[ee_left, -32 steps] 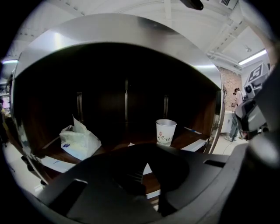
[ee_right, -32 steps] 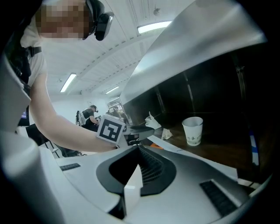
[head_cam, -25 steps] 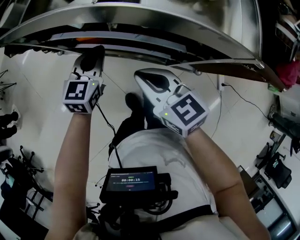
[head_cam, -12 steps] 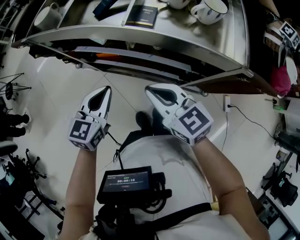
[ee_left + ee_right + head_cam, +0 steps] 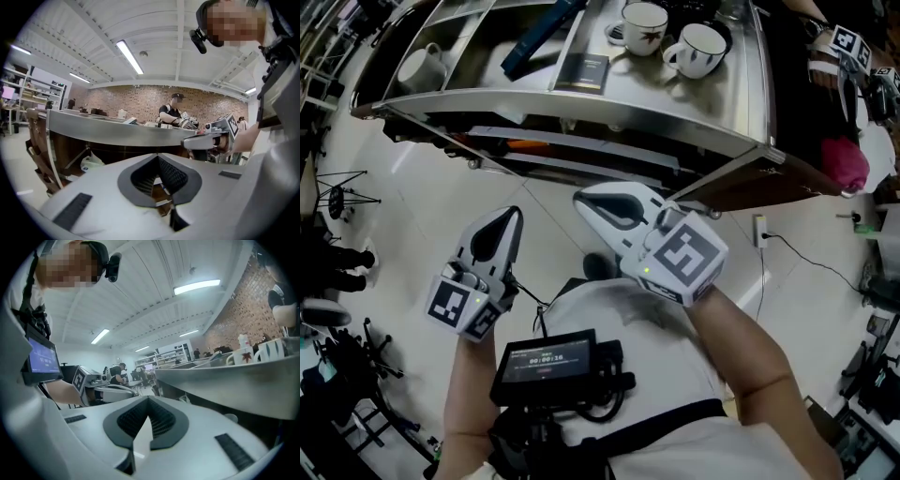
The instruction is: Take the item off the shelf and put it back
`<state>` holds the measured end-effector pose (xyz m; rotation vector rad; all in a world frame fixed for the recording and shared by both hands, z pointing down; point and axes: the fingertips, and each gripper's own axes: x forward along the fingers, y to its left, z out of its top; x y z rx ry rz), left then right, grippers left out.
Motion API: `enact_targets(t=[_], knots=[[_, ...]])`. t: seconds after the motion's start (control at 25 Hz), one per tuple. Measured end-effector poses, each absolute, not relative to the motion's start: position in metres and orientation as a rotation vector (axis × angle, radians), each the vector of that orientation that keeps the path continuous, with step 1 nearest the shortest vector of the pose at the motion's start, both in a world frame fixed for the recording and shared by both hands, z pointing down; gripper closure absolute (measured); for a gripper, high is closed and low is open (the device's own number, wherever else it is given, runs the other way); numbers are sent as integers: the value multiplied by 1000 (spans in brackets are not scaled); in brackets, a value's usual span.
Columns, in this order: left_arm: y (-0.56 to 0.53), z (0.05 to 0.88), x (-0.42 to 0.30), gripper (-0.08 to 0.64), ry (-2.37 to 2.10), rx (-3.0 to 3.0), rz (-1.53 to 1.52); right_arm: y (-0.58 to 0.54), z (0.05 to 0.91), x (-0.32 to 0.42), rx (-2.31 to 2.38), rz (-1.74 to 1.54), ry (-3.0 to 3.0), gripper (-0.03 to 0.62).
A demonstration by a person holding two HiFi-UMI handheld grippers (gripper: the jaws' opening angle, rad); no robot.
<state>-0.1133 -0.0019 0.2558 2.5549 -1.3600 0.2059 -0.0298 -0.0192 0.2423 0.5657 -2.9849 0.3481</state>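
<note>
Item candidates are all seen on the steel shelf (image 5: pixel 712 98): from its left end, a white mug (image 5: pixel 417 67), a blue box (image 5: pixel 534 37), a dark booklet (image 5: pixel 583 72) and two mugs (image 5: pixel 642 23). Below the shelf's front edge, the left gripper (image 5: pixel 512 217) and right gripper (image 5: pixel 586 204) are held closed and empty.

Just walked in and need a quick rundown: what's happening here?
A person stands at a metal shelf with a gripper in each hand. The left gripper and right gripper are both shut and empty, held short of the shelf and touching nothing. Two mugs and a dark box sit on the shelf, not yet picked up.
</note>
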Motion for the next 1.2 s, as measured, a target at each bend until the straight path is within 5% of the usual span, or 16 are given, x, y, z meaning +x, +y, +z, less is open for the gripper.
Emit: enact_targets(t=[1.2], knots=[[20, 234, -89, 555, -1268, 2657, 121, 1, 230, -39, 509, 339, -3053, 588]])
